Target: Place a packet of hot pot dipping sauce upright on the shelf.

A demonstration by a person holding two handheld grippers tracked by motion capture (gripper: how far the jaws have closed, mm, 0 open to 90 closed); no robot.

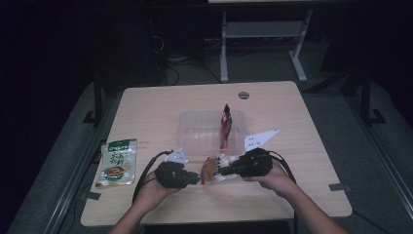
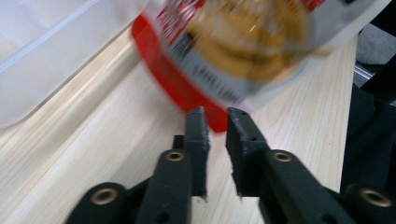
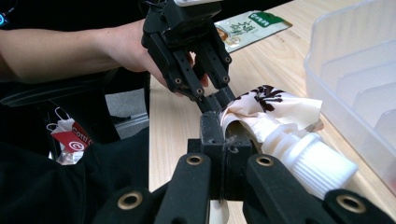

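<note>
- Right hand-held gripper point(image 3: 223, 140): jaws pressed together, pinching the top edge of a spouted pouch point(image 3: 275, 112) just beside its white ribbed screw cap point(image 3: 322, 163); seen in the high view point(image 1: 225, 170) pointing leftward from the right hand point(image 1: 275, 180).
- Left hand-held gripper point(image 2: 215, 115): jaws slightly spread with a narrow gap, pads not pressing; red bottom edge of the pouch point(image 2: 224, 60) just beyond the tips, blurred. No earlier frame for comparison. Seen from the right gripper view point(image 3: 212, 100) with tips at the pouch's far end; contact there cannot be told.
- Pouch in the high view point(image 1: 210, 170): between the two grippers, near the front edge of the wooden surface point(image 1: 156, 107), just in front of a clear plastic bin point(image 1: 195, 131).
- Inside the bin: a second pouch point(image 1: 225, 127) standing upright, dark and red, near the right side.
- Flat green-topped sachet point(image 1: 117, 162) lying on the surface at the left edge, well apart from the bin.
- Left hand point(image 1: 151, 192) entering from below.
</note>
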